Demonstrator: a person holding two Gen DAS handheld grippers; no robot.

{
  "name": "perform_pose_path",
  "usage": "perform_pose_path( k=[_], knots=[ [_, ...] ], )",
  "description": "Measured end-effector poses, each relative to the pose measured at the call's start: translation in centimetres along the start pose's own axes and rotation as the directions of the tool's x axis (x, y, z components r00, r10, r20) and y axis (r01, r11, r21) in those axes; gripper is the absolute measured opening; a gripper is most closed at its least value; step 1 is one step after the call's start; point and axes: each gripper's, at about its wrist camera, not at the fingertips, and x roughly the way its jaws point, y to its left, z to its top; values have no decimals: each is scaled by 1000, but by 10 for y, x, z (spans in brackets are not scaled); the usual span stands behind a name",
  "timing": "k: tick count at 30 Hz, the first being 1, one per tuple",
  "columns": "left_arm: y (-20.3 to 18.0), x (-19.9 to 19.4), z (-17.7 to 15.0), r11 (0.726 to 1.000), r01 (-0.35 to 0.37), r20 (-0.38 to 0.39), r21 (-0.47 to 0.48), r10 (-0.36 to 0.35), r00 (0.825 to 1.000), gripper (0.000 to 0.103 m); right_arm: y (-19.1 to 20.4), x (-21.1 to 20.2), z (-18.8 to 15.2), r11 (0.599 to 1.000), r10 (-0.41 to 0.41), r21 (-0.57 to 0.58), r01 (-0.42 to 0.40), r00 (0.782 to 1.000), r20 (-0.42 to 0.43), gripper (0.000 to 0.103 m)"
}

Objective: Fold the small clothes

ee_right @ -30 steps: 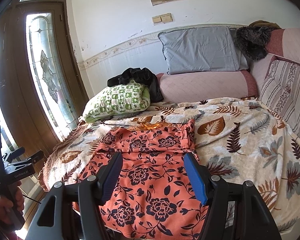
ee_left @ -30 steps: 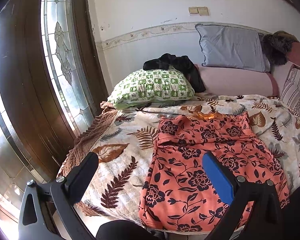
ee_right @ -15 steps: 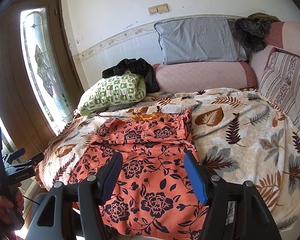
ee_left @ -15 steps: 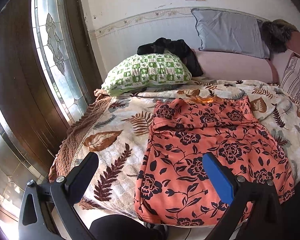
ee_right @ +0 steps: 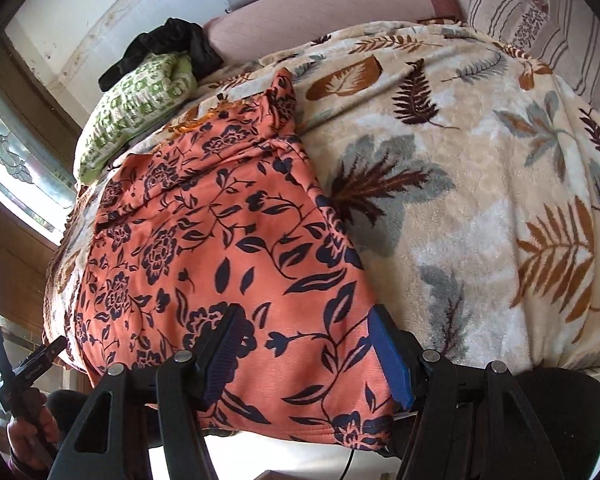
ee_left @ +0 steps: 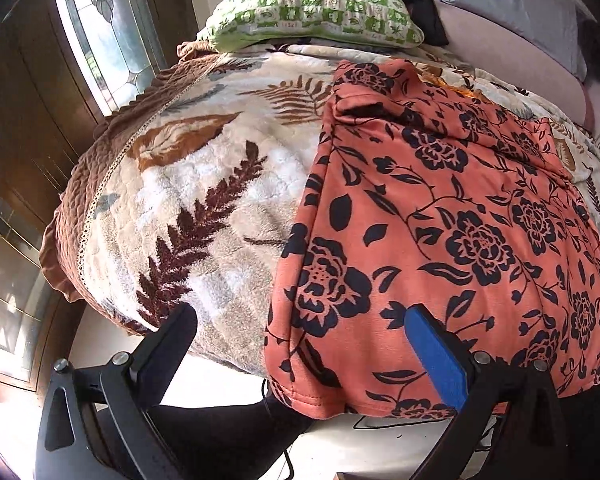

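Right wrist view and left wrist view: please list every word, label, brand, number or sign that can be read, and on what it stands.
White lettering on the body of the left gripper, right wrist view: one short word, too small and blurred to read.
Green checked pillow: tiny marks in some squares, too blurred to read.
Orange floral garment: flower print only, no text.
Nothing else bears writing.

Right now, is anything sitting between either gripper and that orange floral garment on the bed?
Nothing visible. The orange floral garment lies flat on the leaf-print blanket, bare on top. The left gripper and right gripper are both open over its near hem, apparently not touching it yet.
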Motion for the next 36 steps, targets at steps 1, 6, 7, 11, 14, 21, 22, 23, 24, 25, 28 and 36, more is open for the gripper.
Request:
perform_pose_path(
  k=[1, 6, 7, 11, 14, 21, 22, 23, 24, 25, 28, 36],
  knots=[
    [7, 6, 0, 1000, 10, -13, -12, -10, 1000, 103, -5, 2, 0, 1000, -4, 5, 4, 1000, -3, 67],
    [31, 28, -9, 982, 168, -75, -85, -175, 982, 89, -19, 11, 4, 999, -11, 29, 12, 1000, -29, 67],
    [32, 31, -10, 975, 203, -85, -90, -211, 974, 85, -19, 15, 5, 999, -14, 32, 16, 999, -35, 67],
    [29, 45, -13, 964, 254, -103, -75, -261, 960, 51, -15, 22, 6, 1000, -15, 21, 16, 999, -50, 67],
    [24, 42, -15, 963, 268, -88, -29, -270, 959, 51, -14, 26, 5, 1000, -28, 7, 29, 998, -58, 67],
    [23, 50, -28, 969, 236, -184, -75, -246, 952, 85, -28, 31, 1, 999, -42, 23, 45, 992, -119, 67],
    [22, 56, -32, 966, 243, -227, -86, -256, 940, 85, -31, 30, 0, 999, -44, 27, 48, 991, -127, 67],
    [19, 62, -37, 961, 258, -260, -97, -275, 926, 85, -35, 30, -1, 998, -42, 35, 47, 990, -134, 67],
    [17, 65, -42, 954, 281, -275, -108, -300, 913, 77, -39, 29, -3, 998, -35, 47, 42, 990, -140, 67],
    [15, 67, -45, 943, 312, -281, -118, -333, 900, 68, -43, 29, -4, 998, -25, 61, 34, 989, -147, 67],
    [12, 67, -44, 937, 324, -283, -131, -348, 893, 57, -49, 34, -10, 996, 18, 94, -2, 985, -170, 67],
    [11, 51, -42, 939, 327, -292, -103, -343, 893, 18, -9, 43, -32, 994, -101, -65, 88, 967, -235, 67]
  ],
)
